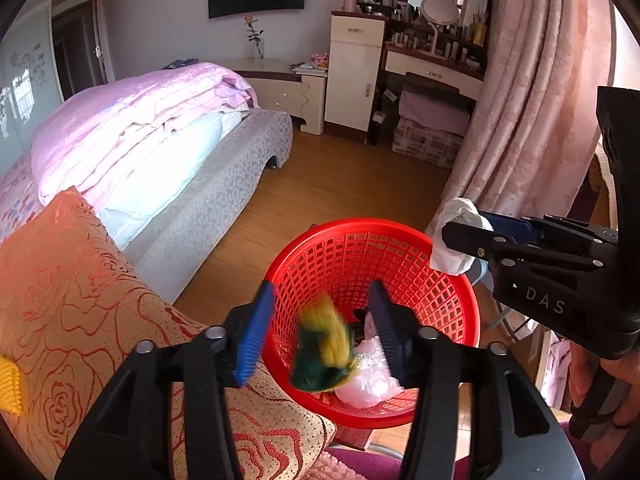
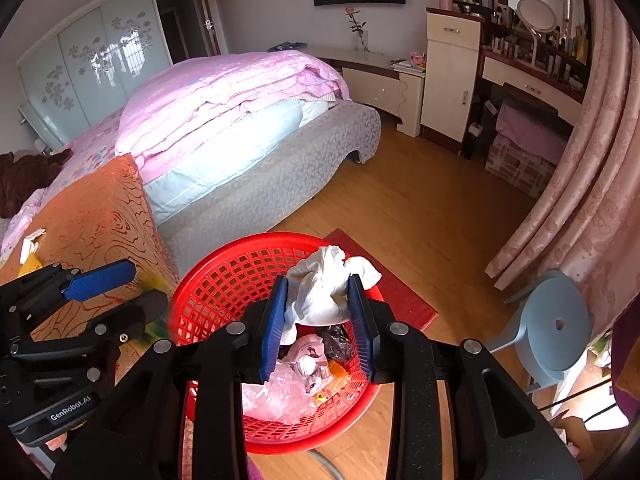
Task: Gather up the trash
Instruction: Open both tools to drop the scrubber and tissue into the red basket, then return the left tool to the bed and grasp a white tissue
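left wrist view: bedroom, camera looks down into the bin
red basket (image 1: 400, 248): mesh bin on the wood floor, just beside the orange cushion (image 1: 80, 280); set close so both hands can drop straight in
left gripper (image 1: 320, 332): jaws apart over the basket mouth, nothing pressed by the blue pads (image 1: 252, 336)
yellow-green wrapper (image 1: 324, 344): motion-blurred between the open jaws, clear of both pads; likely falling in, judged from the blur
pink plastic bag (image 1: 368, 380): trash already lying in the basket bottom
right gripper (image 1: 452, 236): reaches in from the right at the basket rim with a white tissue wad (image 1: 456, 236) in its tips
right wrist view: same basket from the other side
right gripper (image 2: 320, 316): pads either side of the tissue wad (image 2: 324, 288), both seem to touch it, grip looks loose; held over the basket (image 2: 224, 276) so a release would land inside
basket contents: pink bag (image 2: 280, 388), small printed packets, dark wrapper
left gripper (image 2: 132, 284): at the left edge, jaws apart, blue pad (image 2: 100, 278) bare
leftover: crumpled paper (image 2: 30, 244) on the cushion (image 2: 100, 216), not yet collected
blue stool (image 2: 556, 320): right of the basket, not involved
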`<control>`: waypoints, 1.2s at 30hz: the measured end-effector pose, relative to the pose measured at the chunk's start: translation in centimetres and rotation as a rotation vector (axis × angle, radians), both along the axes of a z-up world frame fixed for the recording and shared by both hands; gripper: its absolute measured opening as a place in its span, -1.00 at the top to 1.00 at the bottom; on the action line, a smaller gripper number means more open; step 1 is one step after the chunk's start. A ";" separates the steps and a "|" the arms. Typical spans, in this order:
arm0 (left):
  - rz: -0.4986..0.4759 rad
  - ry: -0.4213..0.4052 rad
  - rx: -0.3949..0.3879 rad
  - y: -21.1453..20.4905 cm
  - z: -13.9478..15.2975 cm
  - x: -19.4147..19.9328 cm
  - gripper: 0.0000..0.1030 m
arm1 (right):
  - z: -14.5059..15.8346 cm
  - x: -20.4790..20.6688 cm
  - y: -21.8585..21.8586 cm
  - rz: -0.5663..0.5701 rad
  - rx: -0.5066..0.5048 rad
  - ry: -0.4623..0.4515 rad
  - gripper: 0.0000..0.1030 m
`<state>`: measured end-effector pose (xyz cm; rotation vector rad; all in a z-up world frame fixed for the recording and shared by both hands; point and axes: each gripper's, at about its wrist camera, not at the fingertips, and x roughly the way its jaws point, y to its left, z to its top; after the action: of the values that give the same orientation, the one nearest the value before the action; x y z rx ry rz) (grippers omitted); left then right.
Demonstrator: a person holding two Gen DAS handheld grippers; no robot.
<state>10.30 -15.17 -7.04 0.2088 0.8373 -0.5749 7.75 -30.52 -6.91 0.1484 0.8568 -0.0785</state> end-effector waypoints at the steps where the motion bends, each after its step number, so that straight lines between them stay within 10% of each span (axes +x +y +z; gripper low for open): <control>1: 0.003 0.000 -0.002 -0.1 0.0 0.0 -0.07 | 0.0 -0.1 0.0 -0.003 0.003 -0.004 0.20; 36: 0.272 -0.070 -0.030 8.8 3.1 0.1 -0.27 | 0.9 -0.6 2.5 0.058 -0.016 -0.069 -0.15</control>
<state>10.44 -6.33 -3.96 0.0844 0.7734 -0.3229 7.14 -28.02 -5.97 0.1107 0.7914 -0.0258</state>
